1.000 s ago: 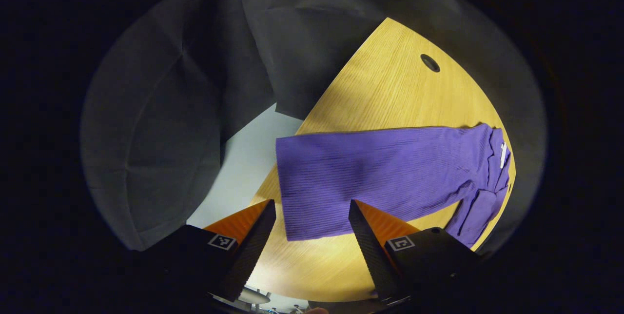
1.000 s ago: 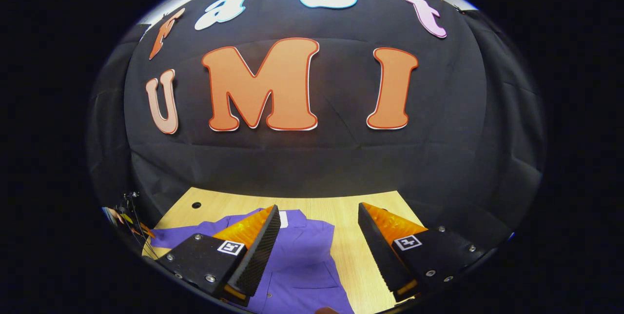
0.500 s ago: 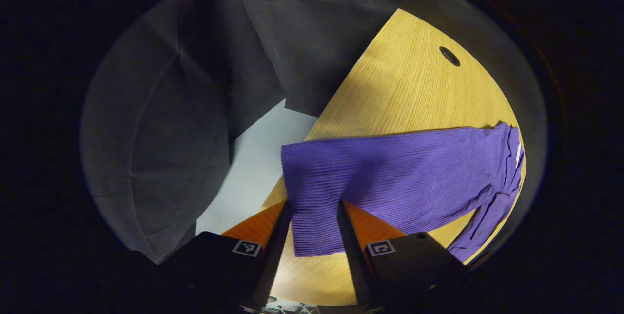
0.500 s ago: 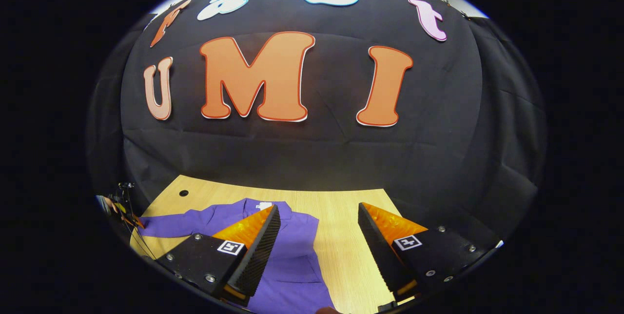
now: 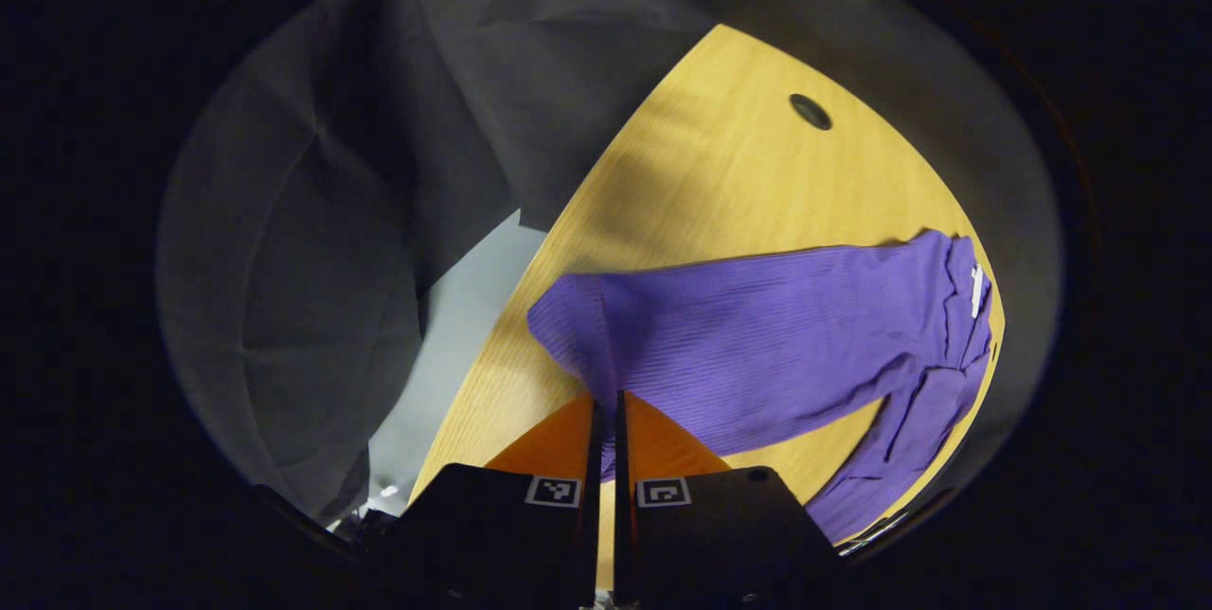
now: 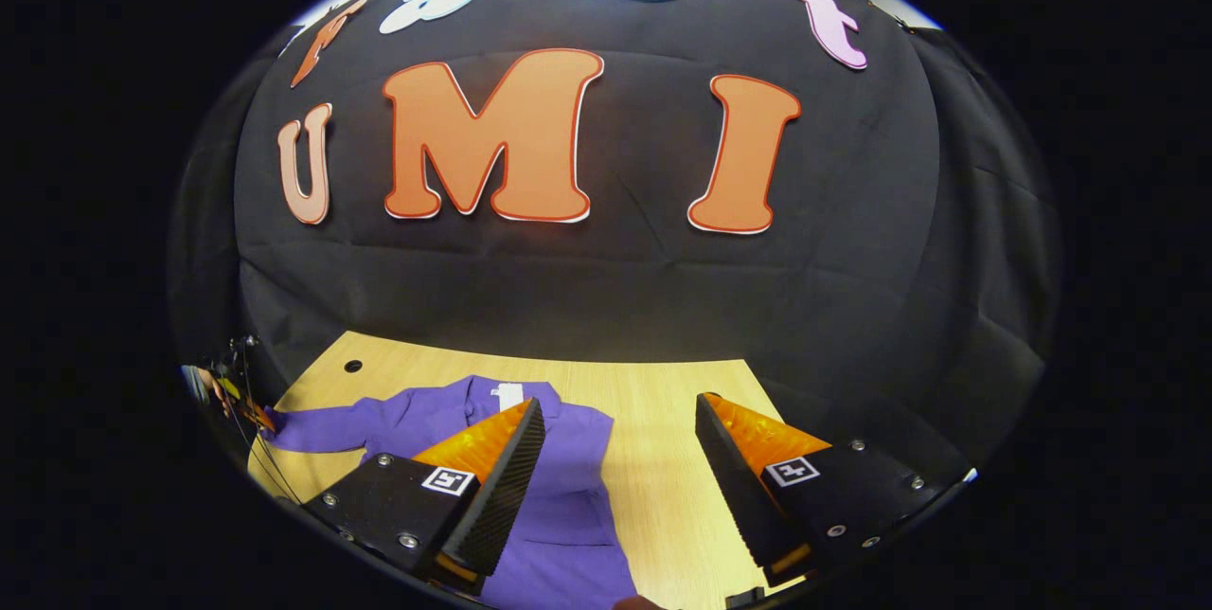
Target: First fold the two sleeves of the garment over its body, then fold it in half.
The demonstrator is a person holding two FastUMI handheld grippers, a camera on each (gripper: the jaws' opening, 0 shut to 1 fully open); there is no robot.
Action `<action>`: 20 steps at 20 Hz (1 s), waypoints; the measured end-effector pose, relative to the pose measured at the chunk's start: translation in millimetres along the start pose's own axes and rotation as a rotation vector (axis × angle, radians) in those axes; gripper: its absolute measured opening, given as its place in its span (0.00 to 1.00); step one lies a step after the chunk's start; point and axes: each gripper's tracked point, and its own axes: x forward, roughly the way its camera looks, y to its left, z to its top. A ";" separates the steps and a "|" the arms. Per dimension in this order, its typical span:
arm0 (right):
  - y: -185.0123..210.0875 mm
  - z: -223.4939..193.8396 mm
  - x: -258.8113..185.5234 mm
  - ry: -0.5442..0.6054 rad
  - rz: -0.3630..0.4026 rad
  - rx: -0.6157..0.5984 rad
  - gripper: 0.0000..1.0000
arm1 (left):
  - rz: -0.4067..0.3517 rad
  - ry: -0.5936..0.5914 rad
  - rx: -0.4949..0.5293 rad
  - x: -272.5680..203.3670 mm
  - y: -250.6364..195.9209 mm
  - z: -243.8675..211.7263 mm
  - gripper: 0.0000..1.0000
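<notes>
Purple garment (image 5: 786,335): on bench (image 5: 739,184). Left gripper (image 5: 606,421): fingers clamped on its sleeve cuff. Right gripper (image 6: 615,468): fingers apart above garment.

garment (image 6: 568,496) | lower body cut off | behind fingers (image 6: 492,487)
</notes>
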 end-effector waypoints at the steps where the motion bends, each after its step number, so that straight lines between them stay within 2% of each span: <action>1: -3.1 0.1 -0.2 -0.001 0.001 0.000 0.96 | -0.008 -0.016 0.024 -10.1 -9.7 4.1 0.07; 7: -16.6 1.0 4.4 -0.015 0.016 -0.002 0.95 | -0.125 -0.121 0.151 -78.4 -98.1 8.7 0.07; 16: -45.9 -13.5 5.8 -0.011 0.023 -0.009 0.96 | -0.235 -0.218 0.376 -165.5 -225.2 14.0 0.07; 20: -64.1 -20.3 5.6 -0.010 0.019 -0.003 0.96 | -0.262 -0.232 0.462 -184.6 -292.3 8.5 0.07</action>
